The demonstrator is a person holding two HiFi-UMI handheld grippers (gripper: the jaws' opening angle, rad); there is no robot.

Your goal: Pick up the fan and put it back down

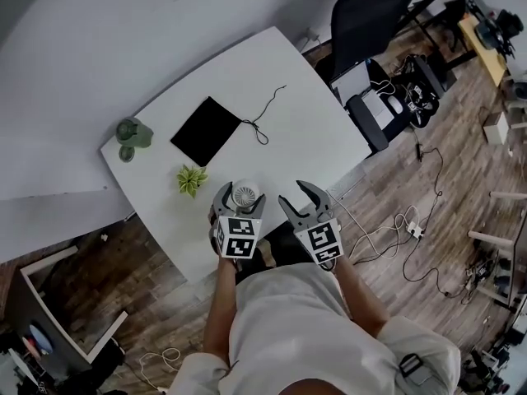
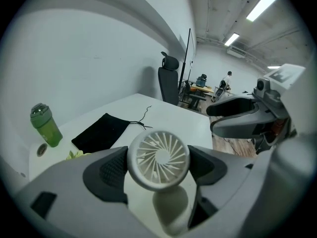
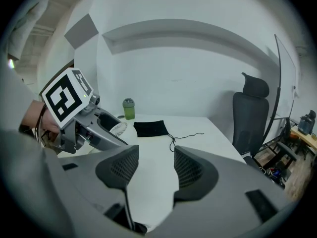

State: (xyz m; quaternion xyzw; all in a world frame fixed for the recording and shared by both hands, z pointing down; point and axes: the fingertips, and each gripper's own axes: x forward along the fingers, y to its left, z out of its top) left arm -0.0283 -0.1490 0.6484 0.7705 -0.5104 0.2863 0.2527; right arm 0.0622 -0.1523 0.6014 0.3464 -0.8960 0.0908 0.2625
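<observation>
left gripper (image 1: 241, 197) clamps the white fan (image 2: 158, 156) by its round head, jaws wide, at the table (image 1: 313, 130) near edge. right gripper (image 3: 155, 166) alongside, jaws apart & empty; bare tabletop ahead up to black pouch (image 1: 206, 130).

No legible text or labels

Between the dark pads (image 2: 110, 171) of the left claw (image 2: 157, 166) we are looking at a fan (image 2: 158, 152) of white matt plastic, its grille finely ribbed. The pads are showing a dotted, rubbery face against the claw's smooth grey plastic shell. Beyond the claw the table (image 2: 171, 117) is showing smooth, white and matt; ahead and left of the claw, a black pouch (image 2: 101, 132) is reading as matt cloth and a green bottle (image 2: 45, 125) as translucent plastic.
</observation>
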